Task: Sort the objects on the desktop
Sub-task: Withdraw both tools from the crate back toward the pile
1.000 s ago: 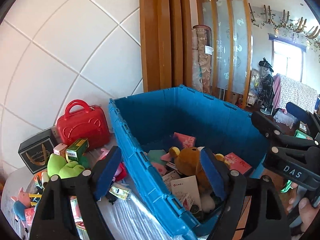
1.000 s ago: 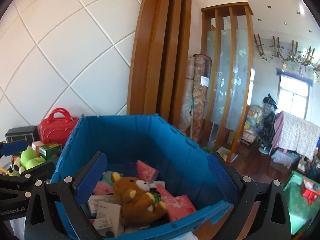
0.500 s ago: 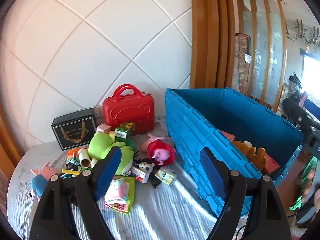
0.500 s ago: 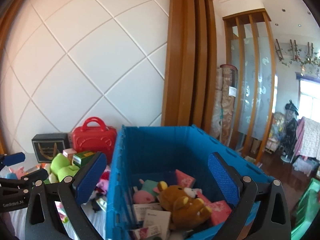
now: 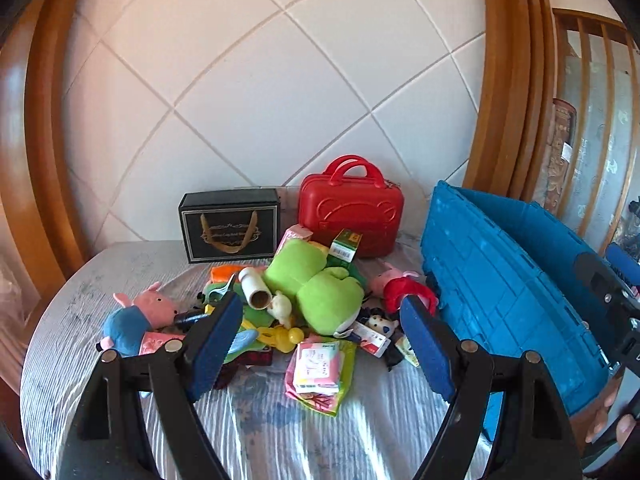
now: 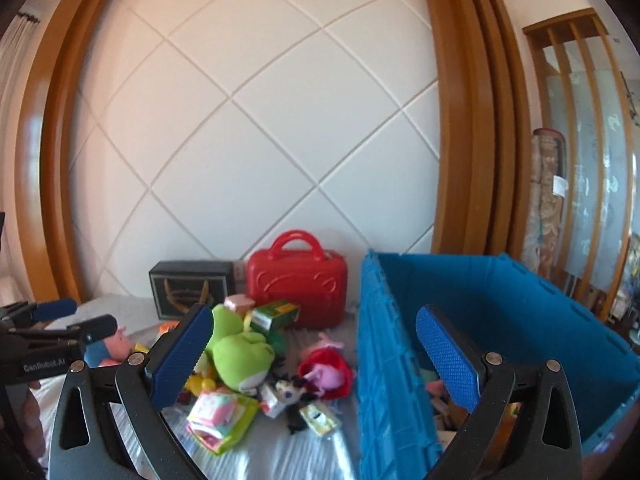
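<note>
Left wrist view: left gripper (image 5: 322, 334) fingers spread, empty, above toy pile (image 5: 308, 292) on table (image 5: 260, 420); right gripper (image 6: 314, 356) also spread, empty, beside blue crate (image 6: 480, 320).

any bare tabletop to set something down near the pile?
Yes. Bare cloth in front of the pile, between the pink packet and the left gripper; and left of the black box, behind the pig plush. Crowded from the green plush to the blue bin; the red case blocks the back.
</note>
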`<act>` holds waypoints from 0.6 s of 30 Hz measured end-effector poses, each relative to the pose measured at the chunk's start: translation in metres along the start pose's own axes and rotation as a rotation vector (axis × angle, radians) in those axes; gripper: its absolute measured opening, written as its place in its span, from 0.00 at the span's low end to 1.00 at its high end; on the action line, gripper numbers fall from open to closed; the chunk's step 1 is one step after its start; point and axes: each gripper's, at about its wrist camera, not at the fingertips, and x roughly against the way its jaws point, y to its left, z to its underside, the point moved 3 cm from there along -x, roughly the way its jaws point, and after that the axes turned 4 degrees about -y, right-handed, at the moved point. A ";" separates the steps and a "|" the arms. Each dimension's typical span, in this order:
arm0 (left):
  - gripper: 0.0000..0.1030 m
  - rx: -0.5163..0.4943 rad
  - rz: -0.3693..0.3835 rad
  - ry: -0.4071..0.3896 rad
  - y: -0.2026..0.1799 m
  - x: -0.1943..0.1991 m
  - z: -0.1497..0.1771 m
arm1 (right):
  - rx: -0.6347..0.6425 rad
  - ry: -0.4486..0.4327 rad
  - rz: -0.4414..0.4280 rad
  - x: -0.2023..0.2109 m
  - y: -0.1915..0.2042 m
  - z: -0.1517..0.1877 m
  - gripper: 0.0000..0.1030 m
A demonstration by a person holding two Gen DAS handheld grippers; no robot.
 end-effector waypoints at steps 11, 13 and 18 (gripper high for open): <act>0.79 0.026 -0.062 0.235 0.052 -0.075 0.057 | 0.025 0.297 -0.213 -0.081 0.060 0.067 1.00; 0.79 0.025 -0.069 0.271 0.054 -0.089 0.066 | 0.031 0.327 -0.219 -0.092 0.064 0.076 1.00; 0.79 0.012 -0.059 0.358 0.052 -0.125 0.088 | 0.009 0.423 -0.226 -0.128 0.061 0.105 1.00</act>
